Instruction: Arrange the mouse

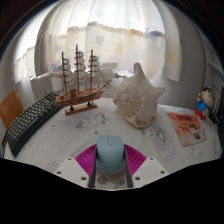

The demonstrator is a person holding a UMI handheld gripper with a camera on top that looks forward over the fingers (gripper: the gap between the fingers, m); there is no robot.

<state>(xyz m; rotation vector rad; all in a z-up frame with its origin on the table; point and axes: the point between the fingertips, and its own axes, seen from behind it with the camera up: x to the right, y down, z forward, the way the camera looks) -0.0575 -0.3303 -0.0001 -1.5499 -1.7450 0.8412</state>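
Observation:
A light blue-grey mouse [110,155] sits between my gripper's [111,160] two fingers, its rounded back facing the camera. The magenta pads [88,158] press against both of its sides, with no gap showing on either side. The gripper is shut on the mouse, just above the near part of the white table [70,138]. The underside of the mouse is hidden.
A dark keyboard [30,122] lies at the left. A wooden model ship [80,85] stands beyond it, and a large white conch shell [137,98] stands right of the ship. A pink printed card [186,127] and a small figurine [207,102] are at the right. White curtains hang behind.

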